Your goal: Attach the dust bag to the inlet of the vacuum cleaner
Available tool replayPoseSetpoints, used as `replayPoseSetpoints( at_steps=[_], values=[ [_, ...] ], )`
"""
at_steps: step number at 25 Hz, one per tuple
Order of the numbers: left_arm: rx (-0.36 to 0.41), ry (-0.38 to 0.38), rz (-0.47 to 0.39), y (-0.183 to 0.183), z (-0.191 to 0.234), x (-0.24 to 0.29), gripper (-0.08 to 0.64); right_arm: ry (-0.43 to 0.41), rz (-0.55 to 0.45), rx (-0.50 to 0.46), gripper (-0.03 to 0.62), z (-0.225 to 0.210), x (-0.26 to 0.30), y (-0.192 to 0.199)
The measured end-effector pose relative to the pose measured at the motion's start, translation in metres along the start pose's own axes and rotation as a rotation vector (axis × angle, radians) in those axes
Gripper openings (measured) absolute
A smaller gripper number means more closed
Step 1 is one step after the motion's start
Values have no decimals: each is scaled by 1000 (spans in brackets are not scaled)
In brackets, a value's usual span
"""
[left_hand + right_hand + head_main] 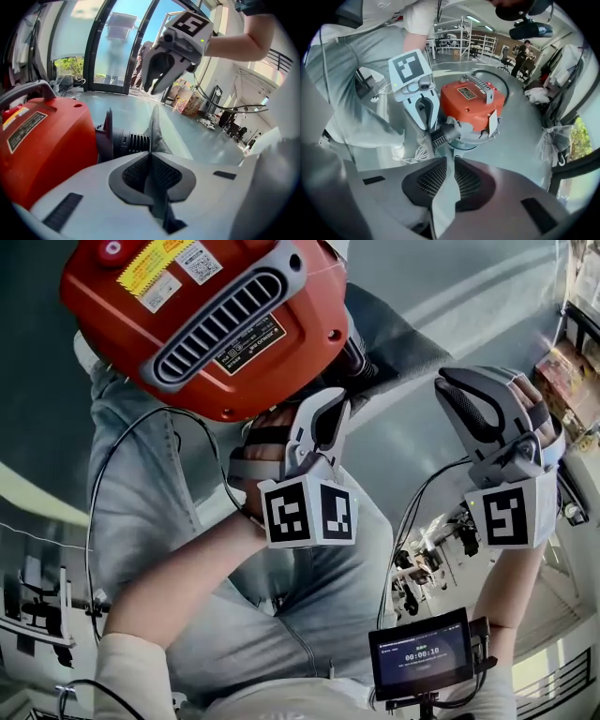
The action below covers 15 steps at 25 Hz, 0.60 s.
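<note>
Left tongs [335, 402], pressed together, pinch the grey dust bag [159, 138] just beside the ribbed inlet [133, 143] of the red vacuum cleaner [187, 324]; right tongs [152, 89] hang nearby, slightly parted, empty.

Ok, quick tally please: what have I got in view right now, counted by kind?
red plastic vacuum cleaner: 1
grey fabric dust bag: 1
hand-held grippers: 2 (left gripper, right gripper)
small black timer screen: 1
Total: 5
</note>
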<state>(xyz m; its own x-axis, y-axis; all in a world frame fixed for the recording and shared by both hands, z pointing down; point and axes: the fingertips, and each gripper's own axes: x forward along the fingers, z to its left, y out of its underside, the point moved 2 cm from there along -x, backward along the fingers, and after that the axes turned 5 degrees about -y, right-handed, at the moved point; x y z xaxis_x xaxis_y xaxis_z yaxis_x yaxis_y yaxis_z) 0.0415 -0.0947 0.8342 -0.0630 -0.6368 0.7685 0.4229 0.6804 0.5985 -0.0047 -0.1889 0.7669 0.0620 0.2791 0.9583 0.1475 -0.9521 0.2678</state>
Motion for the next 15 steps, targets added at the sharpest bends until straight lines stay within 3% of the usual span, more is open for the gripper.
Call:
replayPoseSetpoints(
  at_steps=[2,6,15],
  values=[
    [4,-9,-2,-1,2,1,18,1,16,-58,40,-10,10,-3],
    [5,-17,-7,-7,0,2,18,-137,150,-191,40,1,43,12],
    [-10,-22,-12,-10,2,0,18,-213,138,-175,38,16,50,8]
  ],
)
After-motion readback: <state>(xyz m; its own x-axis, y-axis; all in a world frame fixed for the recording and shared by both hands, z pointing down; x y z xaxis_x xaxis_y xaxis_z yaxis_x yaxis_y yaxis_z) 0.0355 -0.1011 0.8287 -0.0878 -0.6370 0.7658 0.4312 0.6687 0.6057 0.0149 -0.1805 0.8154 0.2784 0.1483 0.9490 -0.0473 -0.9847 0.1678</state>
